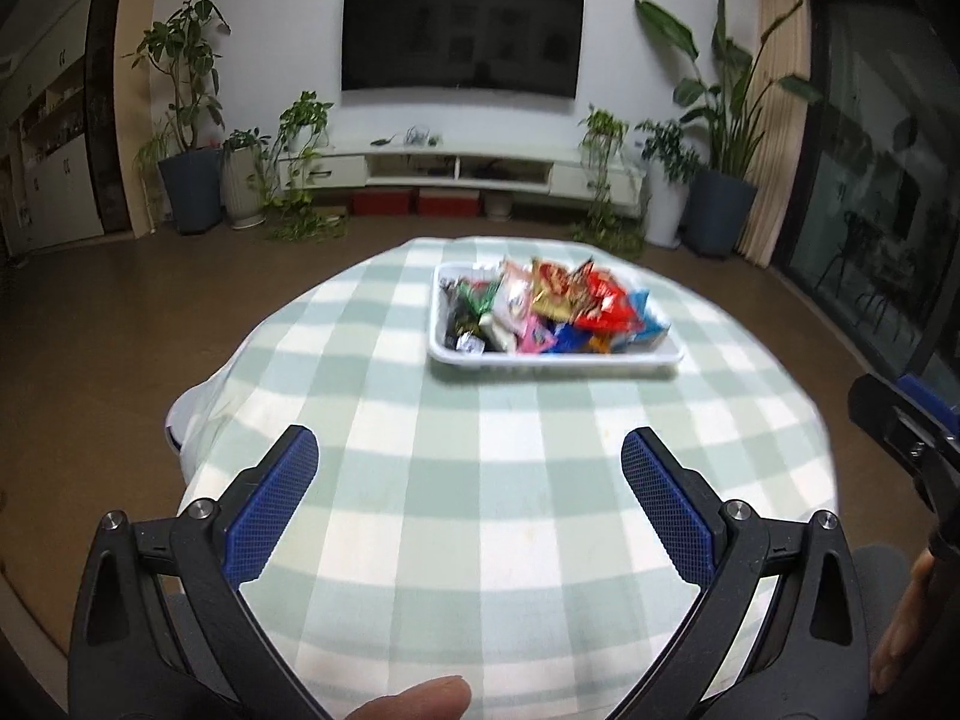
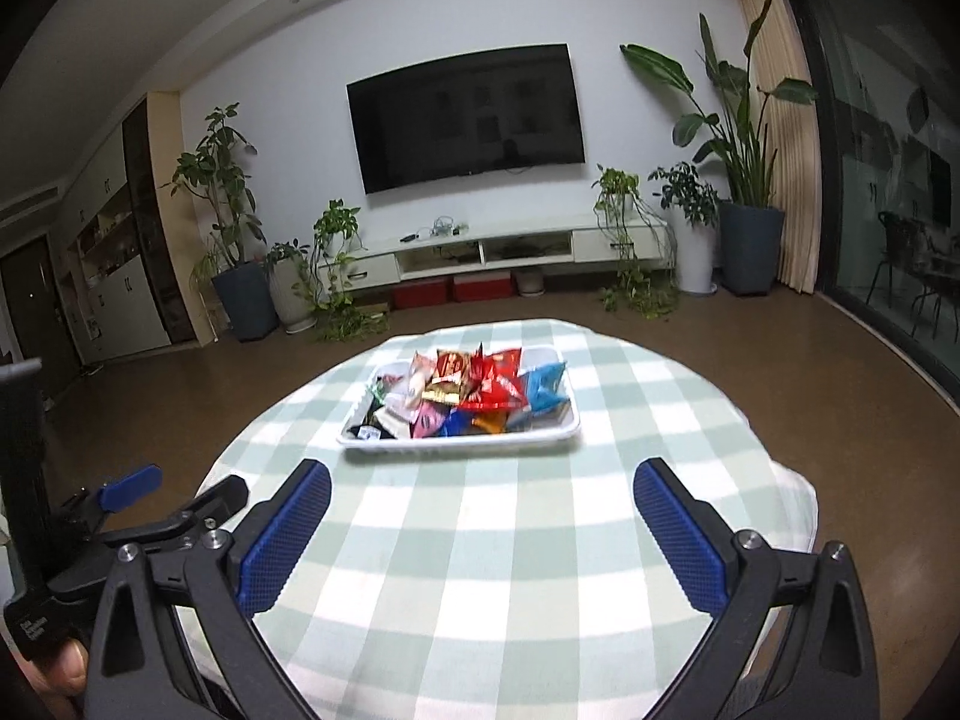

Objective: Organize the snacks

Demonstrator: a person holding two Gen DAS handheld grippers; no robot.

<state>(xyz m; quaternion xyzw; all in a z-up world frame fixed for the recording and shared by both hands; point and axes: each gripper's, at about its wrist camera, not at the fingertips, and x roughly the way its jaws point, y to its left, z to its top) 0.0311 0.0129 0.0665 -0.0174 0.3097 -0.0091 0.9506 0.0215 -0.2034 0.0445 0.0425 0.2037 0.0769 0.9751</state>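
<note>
Low in the left view, my left claw (image 1: 470, 453) is spread and bare over the checked cloth (image 1: 480, 540). Upper middle, one white tray (image 1: 558, 360) holds the snacks (image 1: 558, 306), heaped, too blurred to count.

Right view: my right claw (image 2: 482, 492) gapes too, bare. One tray (image 2: 462, 441) at centre, snacks (image 2: 474, 390) all inside; none loose. Sorted or awaiting sorting, I judge either fits.

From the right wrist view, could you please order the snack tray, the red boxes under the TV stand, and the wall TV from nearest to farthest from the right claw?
Measured from the right claw:
1. Snack tray, on the checked table, just ahead.
2. Red boxes, on the floor under the stand.
3. TV, on the far wall.
</note>
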